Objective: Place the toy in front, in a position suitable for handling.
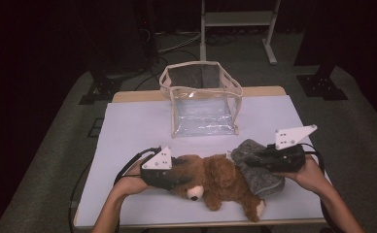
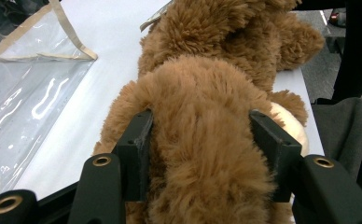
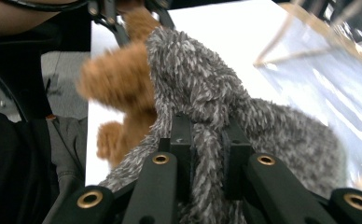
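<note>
Clear plastic bag [image 1: 203,104] upright, open-topped at tabletop [image 1: 128,131] rear, contents can't tell. Left gripper [image 1: 177,172] fingers clamp brown teddy bear [image 1: 220,182] lying near front edge; right gripper [image 1: 254,159] fingers pinch grey fuzzy cloth [image 1: 257,170] over bear's legs.

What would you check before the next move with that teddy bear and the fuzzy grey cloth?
1. Left gripper clamped on the teddy bear: ok.
2. Right gripper pinching the grey cloth: ok.
3. Cloth free of the bear: not ok, it lies against it.
4. Clear bag standing with its top open: ok.
5. White table bare between bear and bag: ok.
</note>
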Demonstrator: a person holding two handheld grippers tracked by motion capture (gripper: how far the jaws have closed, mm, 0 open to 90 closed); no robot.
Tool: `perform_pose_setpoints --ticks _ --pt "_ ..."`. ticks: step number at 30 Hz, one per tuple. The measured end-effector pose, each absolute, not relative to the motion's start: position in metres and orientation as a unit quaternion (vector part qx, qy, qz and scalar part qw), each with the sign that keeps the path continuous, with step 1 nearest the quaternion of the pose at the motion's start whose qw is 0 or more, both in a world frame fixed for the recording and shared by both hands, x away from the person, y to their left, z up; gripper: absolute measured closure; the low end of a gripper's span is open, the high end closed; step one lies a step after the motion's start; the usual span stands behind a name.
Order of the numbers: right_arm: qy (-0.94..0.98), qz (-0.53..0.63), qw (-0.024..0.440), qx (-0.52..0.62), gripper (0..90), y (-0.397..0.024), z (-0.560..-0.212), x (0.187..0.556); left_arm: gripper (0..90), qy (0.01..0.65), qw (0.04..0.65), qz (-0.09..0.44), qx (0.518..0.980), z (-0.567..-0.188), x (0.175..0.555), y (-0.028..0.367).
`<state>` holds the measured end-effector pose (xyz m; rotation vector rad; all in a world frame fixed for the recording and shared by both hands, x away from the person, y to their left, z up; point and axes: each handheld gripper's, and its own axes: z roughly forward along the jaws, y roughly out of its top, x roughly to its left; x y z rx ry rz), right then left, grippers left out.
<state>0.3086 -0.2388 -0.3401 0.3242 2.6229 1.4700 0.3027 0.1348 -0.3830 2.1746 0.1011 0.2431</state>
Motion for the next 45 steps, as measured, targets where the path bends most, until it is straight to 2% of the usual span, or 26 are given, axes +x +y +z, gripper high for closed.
perform_pose_setpoints --ticks 6,12,22,28,32,38,41,45 --pt "0.873 0.482 0.046 0.058 78.3 -0.197 -0.331 0.311 45.5 0.039 0.457 0.101 0.883 -0.382 0.302 0.134" --pt "0.890 0.452 0.041 0.048 78.3 -0.176 -0.344 0.316 45.5 0.040 0.458 0.100 0.882 -0.383 0.302 0.134" --pt "0.887 0.447 0.047 0.101 78.3 -0.214 -0.356 0.321 45.6 0.038 0.457 0.099 0.883 -0.382 0.301 0.133" --pt "0.878 0.469 0.051 0.083 78.3 -0.203 -0.341 0.319 45.6 0.036 0.456 0.099 0.884 -0.382 0.301 0.133" --pt "0.886 0.454 0.043 0.081 78.3 -0.198 -0.350 0.319 45.6 0.036 0.458 0.098 0.883 -0.383 0.301 0.134" --pt "0.879 0.458 0.035 0.124 78.3 -0.231 -0.365 0.317 45.9 0.031 0.456 0.100 0.884 -0.382 0.300 0.129" --pt "0.874 0.465 0.037 0.136 78.3 -0.245 -0.359 0.316 46.3 0.030 0.454 0.101 0.885 -0.383 0.300 0.127" --pt "0.866 0.483 0.041 0.119 78.3 -0.242 -0.335 0.315 47.1 0.027 0.453 0.102 0.885 -0.383 0.300 0.124"
